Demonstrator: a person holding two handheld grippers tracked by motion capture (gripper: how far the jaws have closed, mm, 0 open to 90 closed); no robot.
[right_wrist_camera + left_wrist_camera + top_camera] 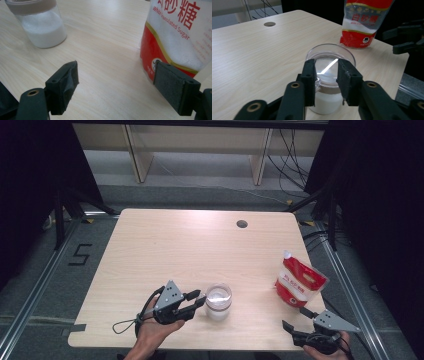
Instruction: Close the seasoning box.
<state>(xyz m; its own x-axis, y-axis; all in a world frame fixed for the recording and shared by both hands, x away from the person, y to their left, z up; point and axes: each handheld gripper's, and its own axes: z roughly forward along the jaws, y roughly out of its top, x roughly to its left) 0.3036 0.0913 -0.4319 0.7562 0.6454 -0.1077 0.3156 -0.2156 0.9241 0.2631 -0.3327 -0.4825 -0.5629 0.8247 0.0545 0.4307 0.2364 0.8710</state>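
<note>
There was one jar (218, 301), one bag of sugar (298, 282) and one table (165, 250), and you held two grippers, one in each hand.

The jar was round and see-through, with a clear lid on top and white sugar in its lower part. It stood near the front edge of the table, a bit right of the middle. The bag was red and white, with a see-through window that showed white sugar. It stood upright near the right edge, well apart from the jar.

Your left gripper (199, 298) was just beside the jar, on its left. Its jaws were partly open. In the left gripper view, the tips (326, 75) sat at the jar's lid, one on each side of its near rim. You cannot tell if the pads were touching it.

Your right gripper (295, 318) was at the front right corner, near the bag. Its jaws were wide open and had nothing in them. In the right gripper view, the bag (180, 35) was close to one jaw.

The back and left parts of the table were bare wood, with lots of room to move. There was one small round hole (242, 224) near the back edge.
</note>
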